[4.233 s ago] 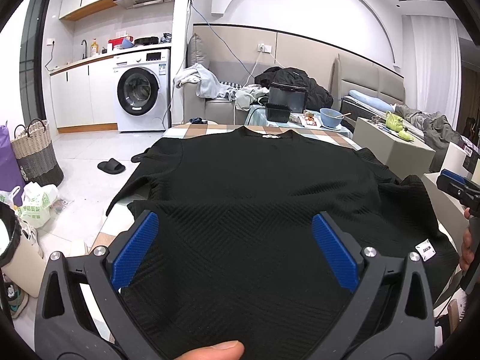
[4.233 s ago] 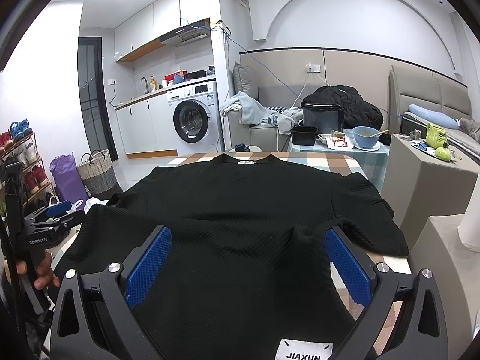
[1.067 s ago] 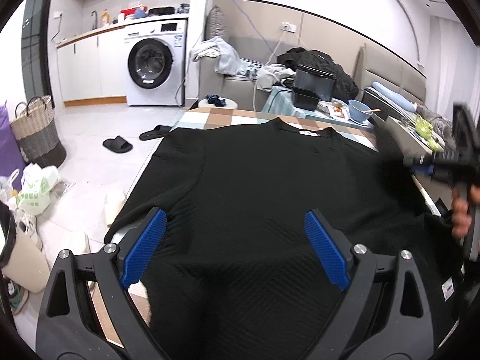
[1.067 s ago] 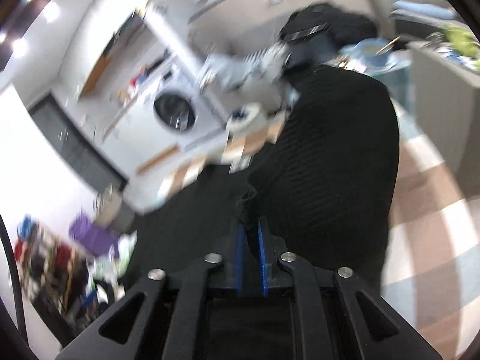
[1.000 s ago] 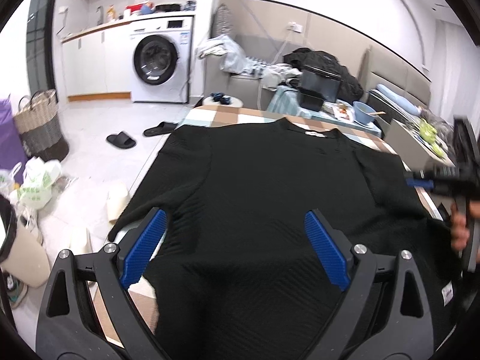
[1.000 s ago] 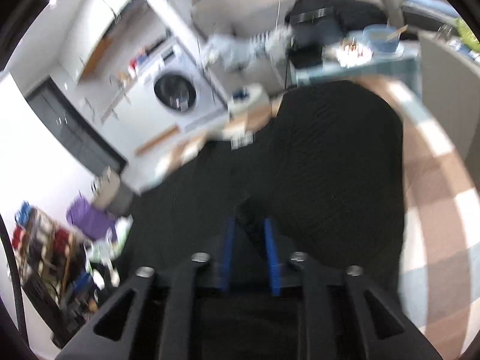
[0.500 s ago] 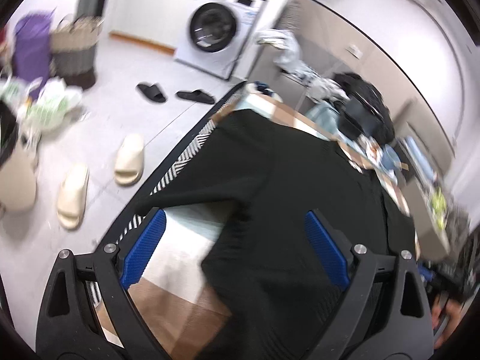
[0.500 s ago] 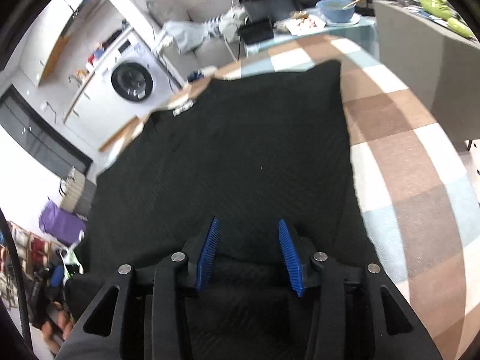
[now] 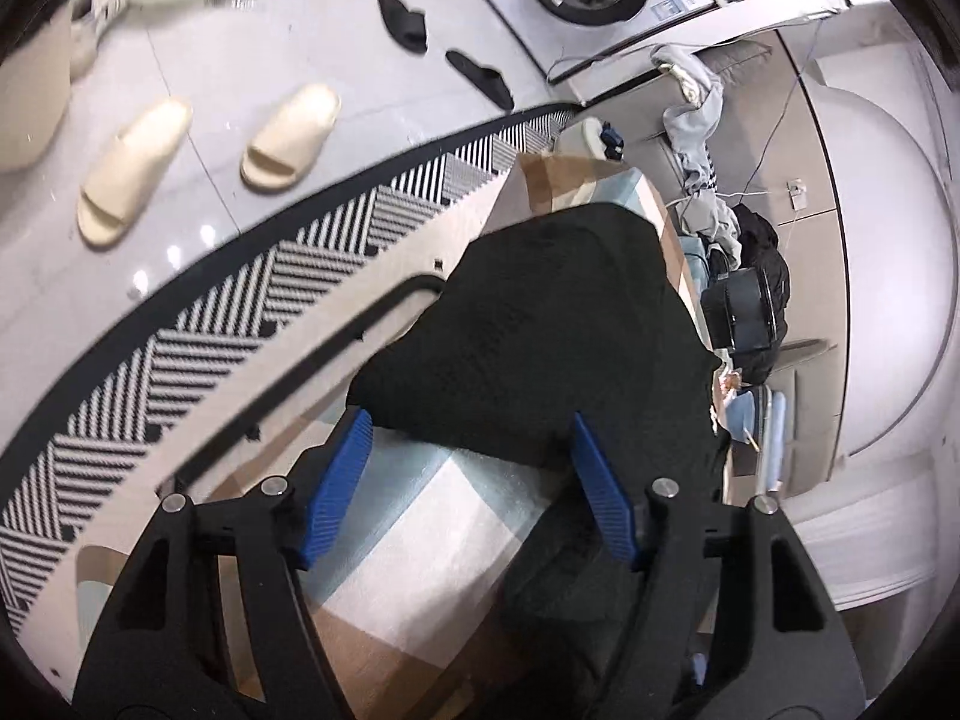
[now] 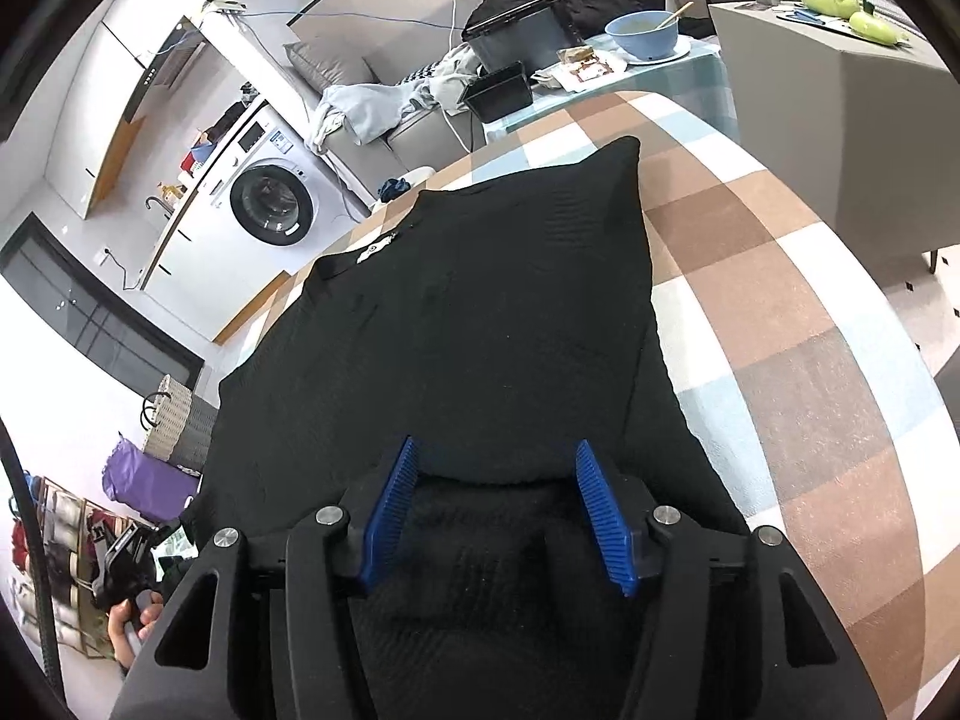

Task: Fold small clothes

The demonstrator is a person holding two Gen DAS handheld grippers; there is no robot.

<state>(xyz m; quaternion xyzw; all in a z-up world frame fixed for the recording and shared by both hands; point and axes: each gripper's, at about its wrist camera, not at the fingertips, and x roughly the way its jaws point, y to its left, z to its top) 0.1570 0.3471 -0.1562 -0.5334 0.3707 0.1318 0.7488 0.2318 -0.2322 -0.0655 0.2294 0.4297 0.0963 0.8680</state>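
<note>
We count two cream slippers (image 9: pixel 291 135) and two black ones (image 9: pixel 405 30) on the floor; one black shirt (image 10: pixel 456 324) covers our checked bench (image 10: pixel 810 324). Left tool (image 9: pixel 471 483) and right tool (image 10: pixel 498 510) gape, holding nothing.

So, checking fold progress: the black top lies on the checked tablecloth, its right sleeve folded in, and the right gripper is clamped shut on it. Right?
Not quite: the right wrist view shows the right gripper open over the black top, not clamped. The rest stands.
</note>
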